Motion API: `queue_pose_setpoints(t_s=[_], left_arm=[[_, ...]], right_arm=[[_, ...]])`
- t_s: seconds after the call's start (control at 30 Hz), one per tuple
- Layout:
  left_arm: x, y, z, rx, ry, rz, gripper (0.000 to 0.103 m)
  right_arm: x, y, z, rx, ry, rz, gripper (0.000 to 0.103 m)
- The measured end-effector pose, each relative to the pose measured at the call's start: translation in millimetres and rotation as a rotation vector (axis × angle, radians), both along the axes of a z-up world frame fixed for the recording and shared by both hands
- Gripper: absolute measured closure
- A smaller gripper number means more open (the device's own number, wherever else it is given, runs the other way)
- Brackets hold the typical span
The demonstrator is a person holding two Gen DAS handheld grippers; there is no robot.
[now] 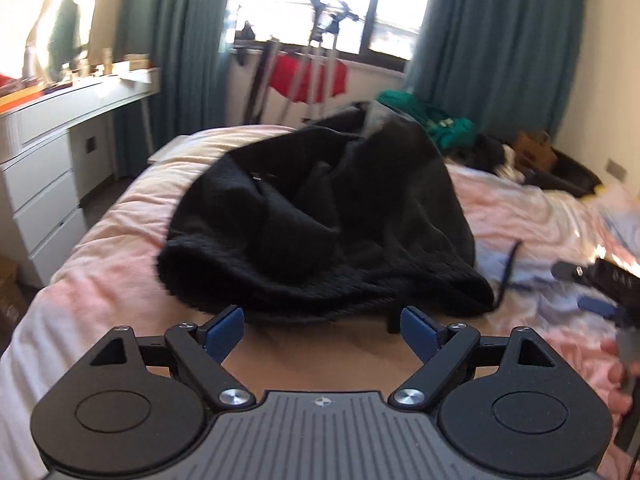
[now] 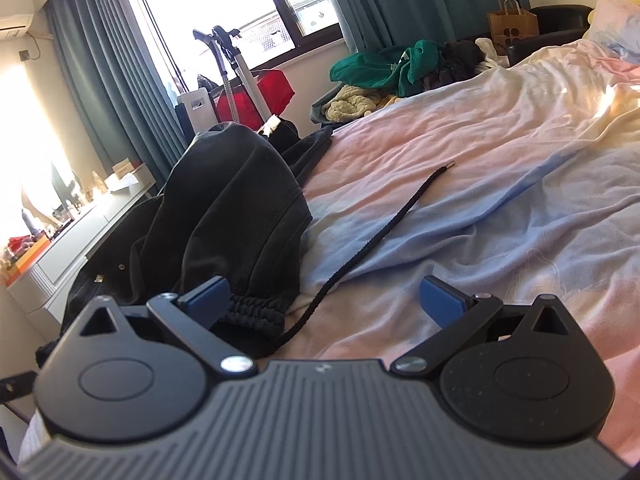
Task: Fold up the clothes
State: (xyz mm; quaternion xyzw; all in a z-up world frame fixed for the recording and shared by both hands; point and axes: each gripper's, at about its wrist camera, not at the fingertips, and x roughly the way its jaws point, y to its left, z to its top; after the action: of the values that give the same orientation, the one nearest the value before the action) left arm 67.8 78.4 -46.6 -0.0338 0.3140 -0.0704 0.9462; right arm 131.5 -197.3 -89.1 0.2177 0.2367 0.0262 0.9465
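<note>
Just ahead of open jaws, black garment (image 1: pixel 320 216)

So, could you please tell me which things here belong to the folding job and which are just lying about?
For the job:
black garment
its drawstring
left tongs, open
right tongs, open

Lying about:
green clothing
paper bag
red item by the window
white dresser

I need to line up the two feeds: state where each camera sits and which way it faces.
Left wrist: on the left claw, open, low over the bed, facing the black garment and window; the other claw and hand at the right edge.
Right wrist: on the right claw, open, beside the garment's elastic hem, looking along its drawstring.
Shared: garment, drawstring, bed, window, green clothes.
</note>
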Motion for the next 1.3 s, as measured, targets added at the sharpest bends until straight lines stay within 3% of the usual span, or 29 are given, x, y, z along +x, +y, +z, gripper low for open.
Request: queue_pose_setpoints(t_s=[0.13, 0.2, 0.3, 0.33, 0.37, 0.4, 0.53, 0.63, 0.77, 0.93, 1.03, 1.13, 1.23, 1.3], left_arm=[[34.4, -39.1, -23.5, 0.061, 0.047, -0.113, 0.023], [45.0, -47.0, -30.9, 0.064, 0.035, -0.118, 0.017], [55.6, -55.8, -37.9, 0.065, -0.002, -0.123, 0.018], [58.4, -58.3, -39.7, 0.062, -0.009, -0.126, 0.023], [57.8, -58.9, -38.9, 0.046, 0.004, -0.133, 0.040], [54.5, -57.5, -37.1, 0.029, 0.013, -0.131, 0.042], [42.7, -58.4, -36.6, -0.008, -0.003, -0.150, 0.033], [50.0, -63.2, -47.2, 0.018, 0.022, -0.148, 0.033], [64.1, -65.2, -55.4, -0.033, 0.006, -0.175, 0.037], [84.8, -71.5, -66.2, -0.149, 0.065, -0.287, 0.042], [99.0, -74.9, -75.9, -0.300, 0.193, -0.411, 0.040], [105.1, -75.5, -79.8, -0.385, 0.197, -0.402, 0.027], [116.1, -73.2, -77.5, -0.492, 0.184, -0.430, 0.026], [126.8, -68.2, -77.5, -0.615, 0.196, -0.443, 0.025]], right_arm=[[0.8, -4.4, -0.8, 0.029, 0.004, -0.013, 0.000], [1.5, -6.9, -2.0, 0.047, 0.008, -0.020, 0.000], [2.9, -11.1, -4.8, 0.077, 0.017, -0.027, 0.000], [3.8, -12.2, -5.8, 0.089, 0.021, -0.029, 0.000], [4.6, -13.3, -6.7, 0.101, 0.026, -0.031, 0.000], [5.4, -14.0, -7.6, 0.110, 0.031, -0.032, 0.000], [7.8, -15.9, -9.5, 0.143, 0.047, -0.032, 0.000], [7.6, -15.8, -9.8, 0.159, 0.050, -0.027, 0.000], [8.5, -14.0, -11.1, 0.160, 0.059, -0.022, 0.000], [9.6, -13.3, -13.8, 0.160, 0.072, -0.019, 0.000], [10.0, -14.8, -14.6, 0.168, 0.075, -0.023, 0.000], [10.4, -16.7, -14.5, 0.176, 0.072, -0.023, 0.000], [9.3, -18.8, -13.9, 0.175, 0.065, -0.032, 0.000], [8.5, -22.1, -13.2, 0.178, 0.059, -0.045, 0.000]])
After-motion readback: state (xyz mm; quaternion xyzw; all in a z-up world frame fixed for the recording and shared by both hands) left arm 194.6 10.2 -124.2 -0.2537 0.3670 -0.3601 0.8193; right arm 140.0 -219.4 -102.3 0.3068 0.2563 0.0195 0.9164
